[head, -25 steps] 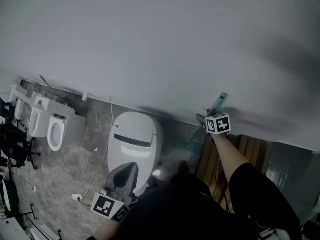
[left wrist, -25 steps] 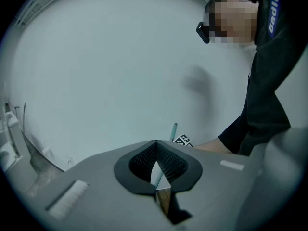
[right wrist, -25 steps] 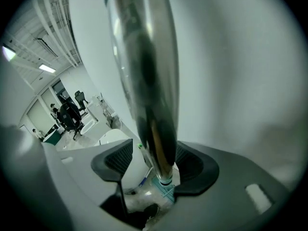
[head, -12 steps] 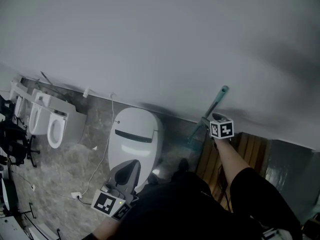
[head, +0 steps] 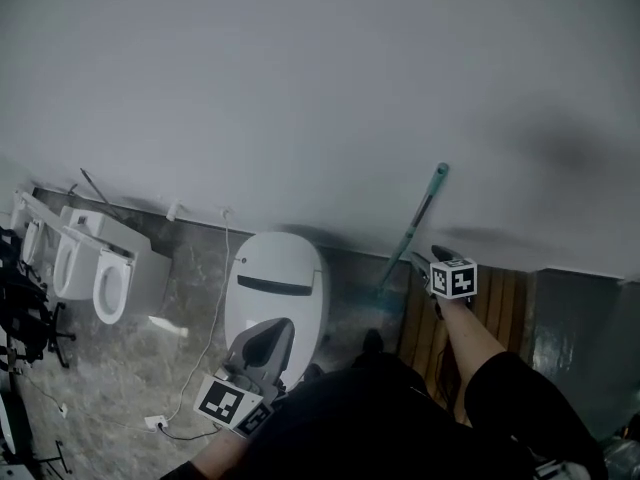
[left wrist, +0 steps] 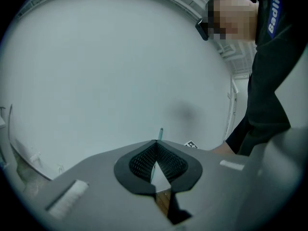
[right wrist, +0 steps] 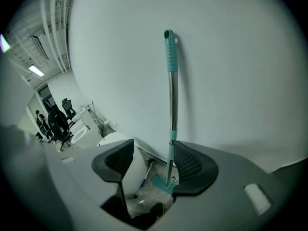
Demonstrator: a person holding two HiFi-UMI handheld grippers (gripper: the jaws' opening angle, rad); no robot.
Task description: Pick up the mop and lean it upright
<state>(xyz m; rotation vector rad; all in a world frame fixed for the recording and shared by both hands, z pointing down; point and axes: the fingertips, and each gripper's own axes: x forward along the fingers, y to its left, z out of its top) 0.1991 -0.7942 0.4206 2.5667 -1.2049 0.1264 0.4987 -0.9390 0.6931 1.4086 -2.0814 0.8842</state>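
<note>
Head view: against the pale wall, right of the toilet, the mop leans upright. The right gripper is wide open, with the mop handle beside one pad, ungripped. The left gripper has its jaw tips together, holding nothing.

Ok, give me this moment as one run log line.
mop: upright, leaning on wall | right gripper: open, clear of mop | left gripper: shut, empty

Mop leans on the wall, its head on the floor between the toilet at its left and wooden slats at its right. Right gripper sits just right of the shaft; left gripper is before the toilet. More toilets stand far left along the wall
</note>
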